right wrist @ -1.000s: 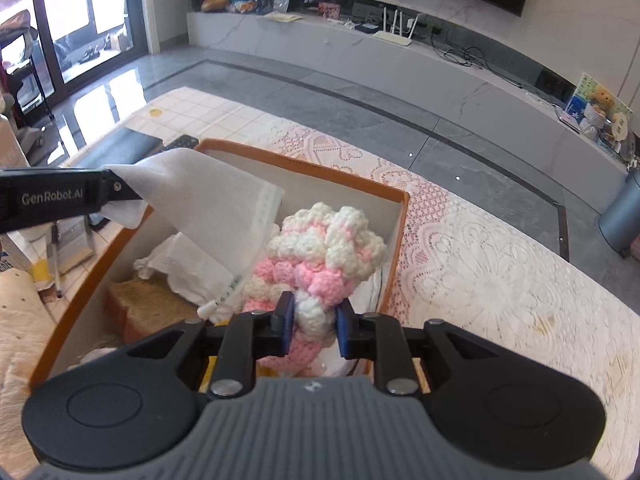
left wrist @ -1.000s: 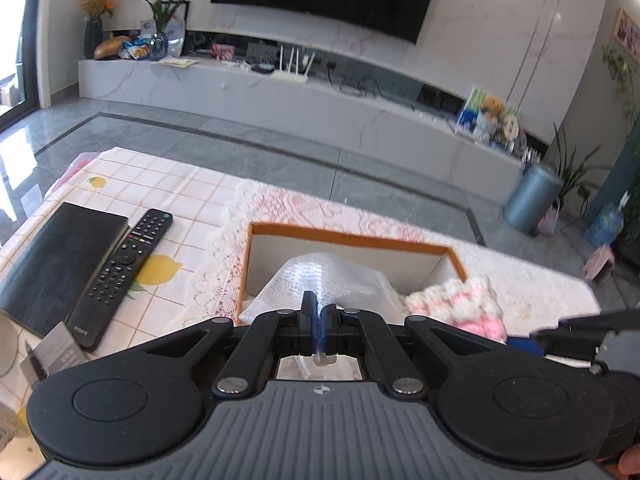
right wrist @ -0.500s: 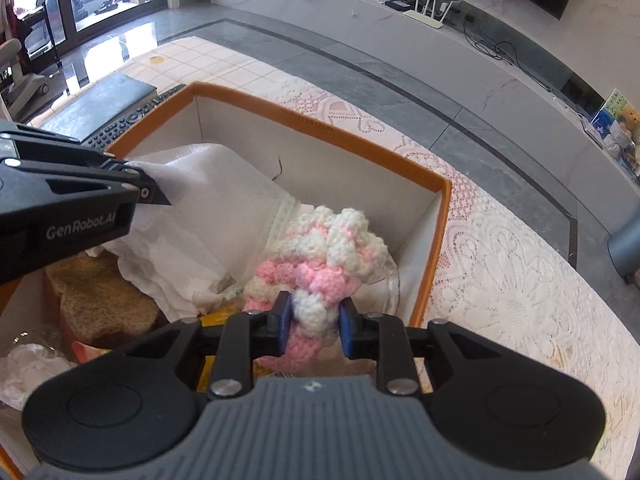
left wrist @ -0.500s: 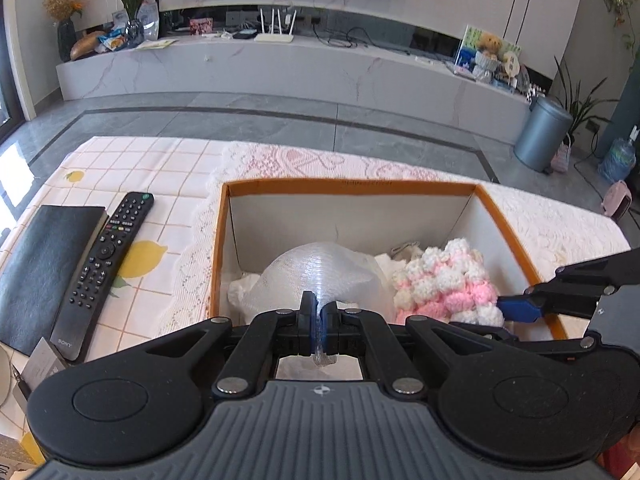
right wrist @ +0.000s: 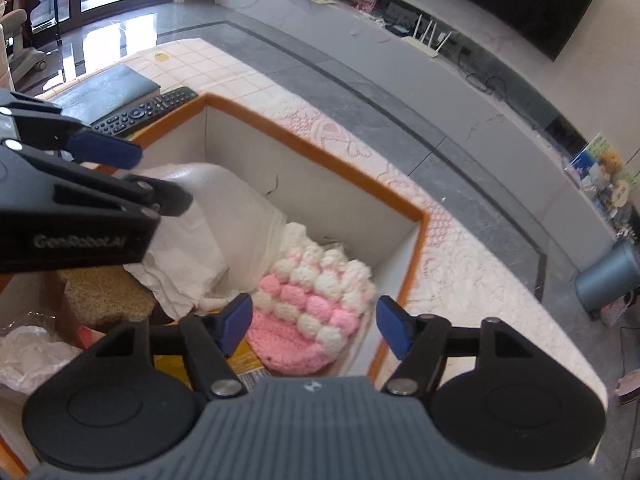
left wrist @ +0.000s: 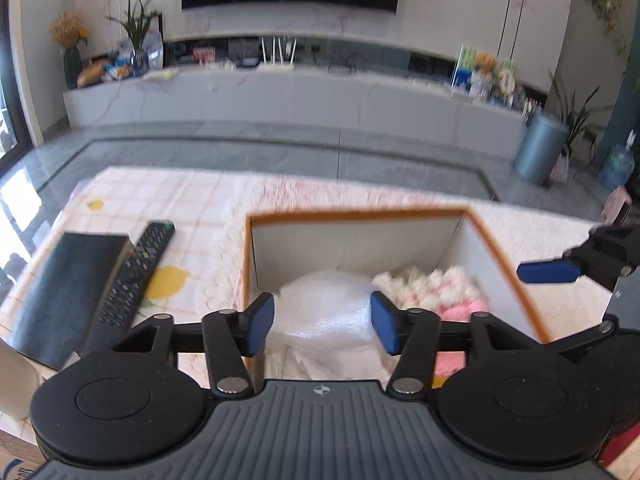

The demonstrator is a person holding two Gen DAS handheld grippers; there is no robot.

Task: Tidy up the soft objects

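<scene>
An orange-rimmed white box [left wrist: 360,213] [right wrist: 320,148] stands on the lace tablecloth. Inside lie a white translucent plastic wrap bundle [left wrist: 324,308] [right wrist: 224,216] and a pink-and-white crocheted piece [left wrist: 436,288] [right wrist: 316,300]. My left gripper [left wrist: 322,322] is open and empty, just above the white bundle; it also shows at the left of the right wrist view [right wrist: 120,172]. My right gripper [right wrist: 314,322] is open and empty, right above the crocheted piece; one of its blue fingertips [left wrist: 548,272] shows in the left wrist view.
A black remote [left wrist: 136,268] [right wrist: 148,110] and a dark notebook [left wrist: 64,292] [right wrist: 108,88] lie left of the box. A brown sponge-like block [right wrist: 100,292], crumpled clear plastic [right wrist: 28,352] and a yellow packet [right wrist: 244,360] also lie in the box.
Both grippers have opened. The left let go of the white bundle and the right let go of the crocheted piece; both things now rest in the box.
</scene>
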